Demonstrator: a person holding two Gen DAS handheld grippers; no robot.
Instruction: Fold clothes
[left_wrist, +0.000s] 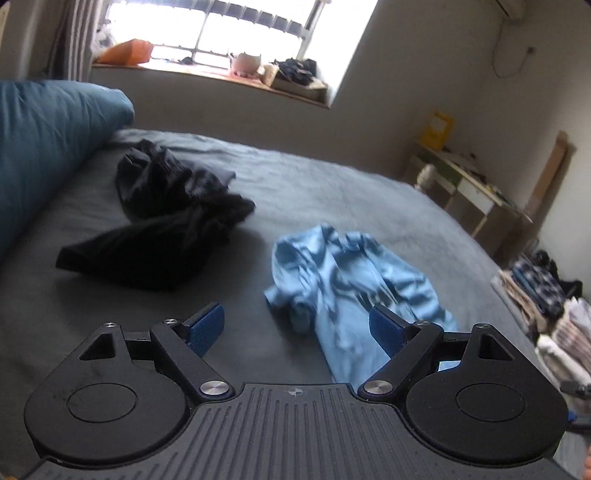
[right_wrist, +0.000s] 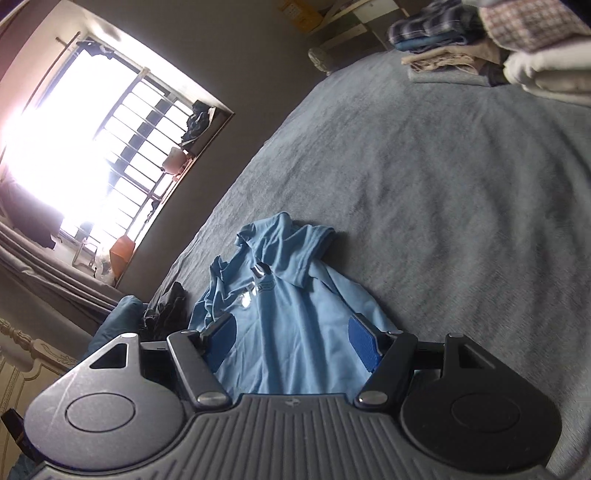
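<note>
Lying crumpled on the grey bed (left_wrist: 332, 177), a light blue shirt (left_wrist: 351, 280) was seen beside a black garment (left_wrist: 166, 218). The left gripper (left_wrist: 295, 325) was held spread and empty; the right gripper (right_wrist: 291, 339) was likewise spread above the shirt, nothing pinched.

I see a grey bed (left_wrist: 332, 177) under a bright barred window (left_wrist: 236, 29), its sill holding an orange box (left_wrist: 127, 51) and a pale pot (left_wrist: 245, 62). A teal pillow (left_wrist: 48, 125) lies at the bed's left, and a cluttered desk (left_wrist: 469, 181) stands by the far wall.
</note>
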